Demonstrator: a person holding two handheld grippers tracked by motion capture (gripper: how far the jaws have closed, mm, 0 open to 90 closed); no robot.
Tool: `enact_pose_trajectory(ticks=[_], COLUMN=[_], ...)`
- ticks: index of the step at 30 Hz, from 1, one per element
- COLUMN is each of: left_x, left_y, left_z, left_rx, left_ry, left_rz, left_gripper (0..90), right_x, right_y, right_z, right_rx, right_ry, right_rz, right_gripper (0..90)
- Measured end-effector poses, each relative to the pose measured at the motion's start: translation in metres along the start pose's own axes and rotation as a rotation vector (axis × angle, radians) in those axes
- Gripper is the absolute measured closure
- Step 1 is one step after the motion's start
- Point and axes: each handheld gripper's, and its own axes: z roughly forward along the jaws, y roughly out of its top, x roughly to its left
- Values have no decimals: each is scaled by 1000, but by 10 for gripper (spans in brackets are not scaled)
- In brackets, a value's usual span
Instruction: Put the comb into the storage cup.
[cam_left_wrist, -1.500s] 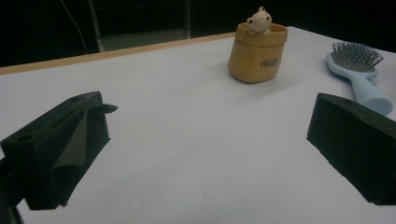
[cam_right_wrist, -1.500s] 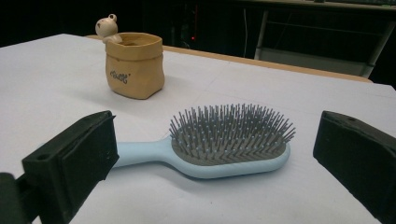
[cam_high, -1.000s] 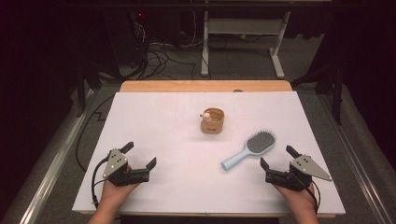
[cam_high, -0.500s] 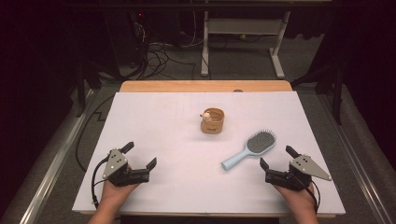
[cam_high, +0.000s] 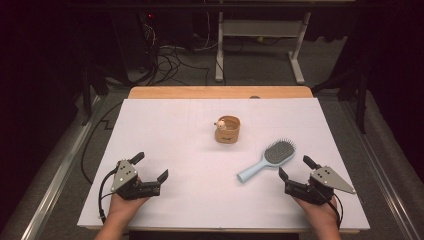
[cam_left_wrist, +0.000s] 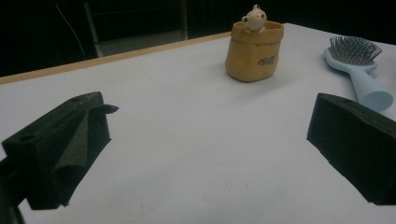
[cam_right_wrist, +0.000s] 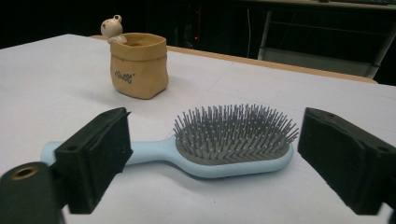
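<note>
Pale blue plastic hairbrush (cam_high: 266, 161), bristles up, flat on white table (cam_high: 165, 130) just ahead of right gripper (cam_high: 295, 167): jaws wide but just narrowing, nothing between, prob. lining up grab. Left gripper (cam_high: 150, 166) wide, empty, parked clear. Tan pouch w/ bear (cam_high: 227, 129) beyond.

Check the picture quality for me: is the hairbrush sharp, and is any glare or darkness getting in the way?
High view: white table cover evenly lit, no glare, room behind dark. Right gripper view: hairbrush bristles crisp, soft shadow beneath, near fingers slightly soft. Left gripper view: tan pouch fairly sharp, fingers blurred and dim.
</note>
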Motion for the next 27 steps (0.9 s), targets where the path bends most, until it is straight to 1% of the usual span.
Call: enact_pose_trajectory(ticks=[1,7,11,15,18,21,23,27], left_x=[0,0,0,0,0,1,0,0], left_y=[0,0,0,0,0,-1,-1,-2], left_z=[0,0,0,0,0,0,1,1], left_rx=[-1,6,5,10,11,18,17,19], left_ry=[-1,-3,-4,-5,-5,-9,-10,-10], left_rz=[-1,-4,-6,-11,-12,-7,-12,-8], left_gripper=[3,3,3,3,3,3,3,3], right_x=[0,1,1,1,3,5,6,10], right_y=[0,1,1,2,2,4,5,6], right_z=[0,1,1,0,0,0,0,3], right_rx=[2,11,20,28,39,52,55,64], right_ry=[5,21,21,25,30,39,56,82], right_rz=[4,12,15,14,16,19,17,11], right_gripper=[155,207,272,356,451,568,664,798])
